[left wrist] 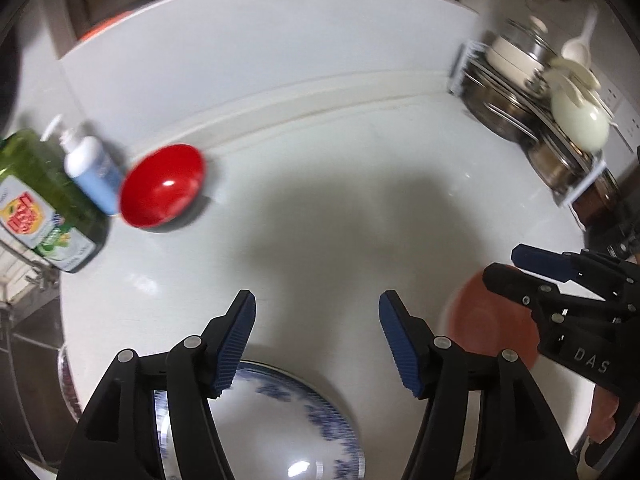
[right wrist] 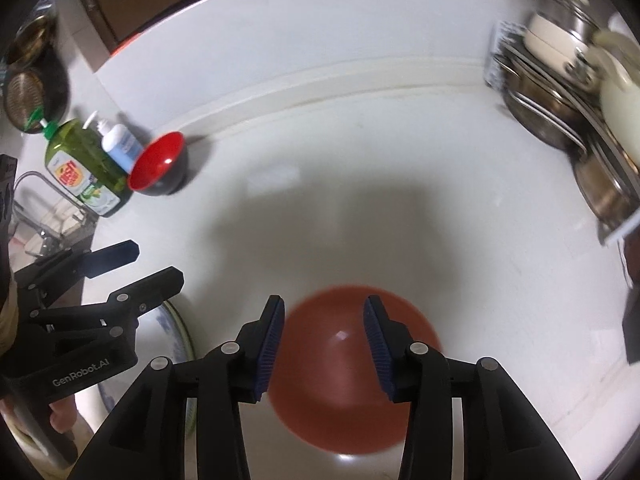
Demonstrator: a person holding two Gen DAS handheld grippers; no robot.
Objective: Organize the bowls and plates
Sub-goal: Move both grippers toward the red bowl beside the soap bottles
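My left gripper (left wrist: 316, 306) hangs open over the white counter, nothing between its blue pads. Just beneath it lies a blue-and-white patterned plate (left wrist: 272, 412). A red bowl (left wrist: 164, 186) with a black outside stands tilted at the back left by the bottles. My right gripper (right wrist: 324, 306) is open too, its pads apart above a reddish-brown dish (right wrist: 344, 368) and clear of it. The left wrist view shows the right gripper (left wrist: 502, 262) over that dish (left wrist: 488, 328). In the right wrist view the left gripper (right wrist: 158, 262) hovers by the patterned plate (right wrist: 170, 324), the red bowl (right wrist: 158, 164) further back.
A green dish-soap bottle (left wrist: 36, 200) and a blue-and-white pump bottle (left wrist: 94, 168) stand at the counter's left end, next to a tap and sink (right wrist: 44, 216). A rack of steel pans and cream ware (left wrist: 540, 92) fills the right back corner.
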